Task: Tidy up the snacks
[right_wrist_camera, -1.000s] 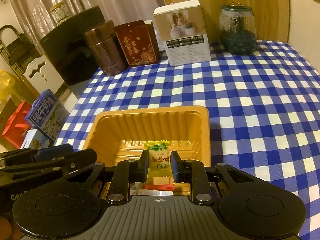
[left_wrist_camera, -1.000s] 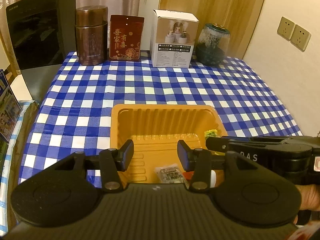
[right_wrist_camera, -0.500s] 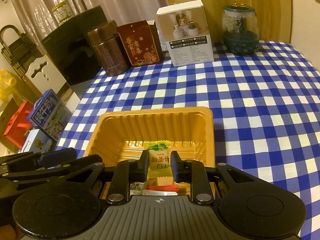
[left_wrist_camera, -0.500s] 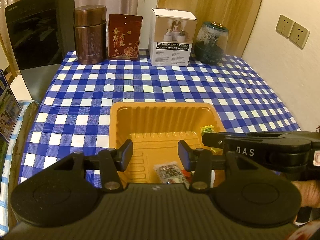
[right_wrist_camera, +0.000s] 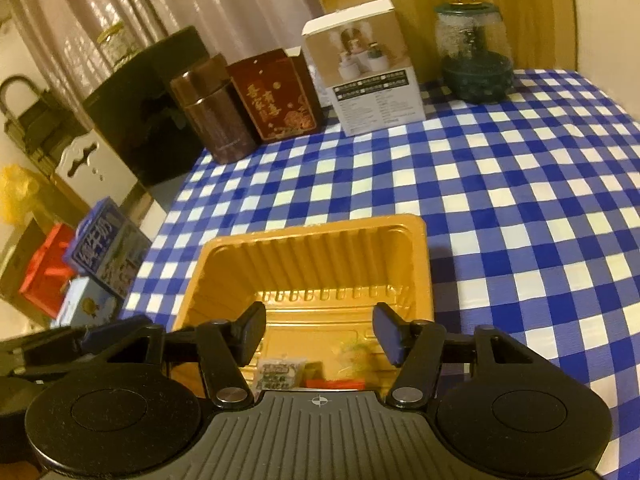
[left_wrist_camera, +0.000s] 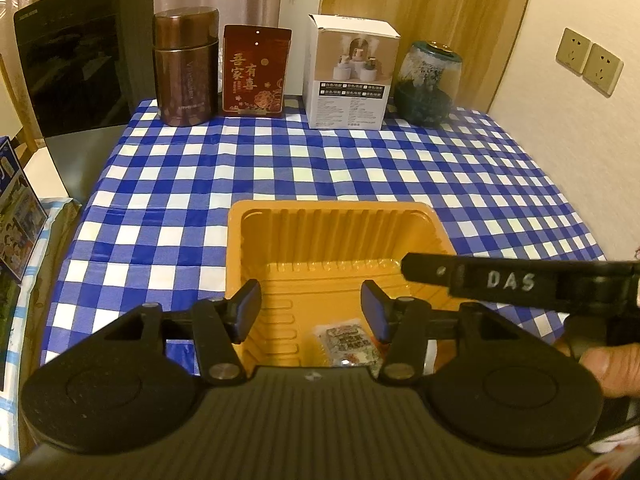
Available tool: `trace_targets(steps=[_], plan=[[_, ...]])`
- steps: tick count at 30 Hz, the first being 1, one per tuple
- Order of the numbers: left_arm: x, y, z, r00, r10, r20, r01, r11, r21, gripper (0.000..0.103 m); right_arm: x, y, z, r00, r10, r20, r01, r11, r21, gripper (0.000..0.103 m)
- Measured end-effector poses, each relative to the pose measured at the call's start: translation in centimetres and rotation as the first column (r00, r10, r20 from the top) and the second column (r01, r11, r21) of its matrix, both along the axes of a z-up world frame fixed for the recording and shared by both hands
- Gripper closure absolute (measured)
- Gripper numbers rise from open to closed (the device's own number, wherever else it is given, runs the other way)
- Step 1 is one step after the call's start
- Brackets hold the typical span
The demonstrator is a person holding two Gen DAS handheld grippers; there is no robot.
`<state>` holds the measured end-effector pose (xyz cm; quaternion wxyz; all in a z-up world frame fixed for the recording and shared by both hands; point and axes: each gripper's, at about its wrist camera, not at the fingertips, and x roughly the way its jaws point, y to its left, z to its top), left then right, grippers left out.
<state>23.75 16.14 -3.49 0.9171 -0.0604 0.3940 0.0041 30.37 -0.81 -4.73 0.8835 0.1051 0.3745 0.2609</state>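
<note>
A blue-and-white checked tablecloth (left_wrist_camera: 280, 168) covers the table, and along its far edge stand a brown metal canister (left_wrist_camera: 186, 72), a dark red box with gold Chinese characters (left_wrist_camera: 256, 72), a white carton printed with a product photo (left_wrist_camera: 350, 76) and a glass jar with dark green contents (left_wrist_camera: 428, 80), side by side. A black panel (left_wrist_camera: 80, 56) leans at the far left corner, and two wall sockets (left_wrist_camera: 590, 60) sit on the right wall. Off the table's left side, a blue milk carton (right_wrist_camera: 108, 248) and a red box (right_wrist_camera: 46, 276) sit lower down.
</note>
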Motion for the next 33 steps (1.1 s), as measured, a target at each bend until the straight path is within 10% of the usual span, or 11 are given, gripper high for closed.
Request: trace_targets(steps=[33], plan=[[-11.2,-1.8,3.7,0.998,0.036,0.051,-0.037,0.999,0.026,0.000,-11.9,-7.0,2.5,0.995,-0.086,0.041,0.089,0.993,-0.077,0.025]])
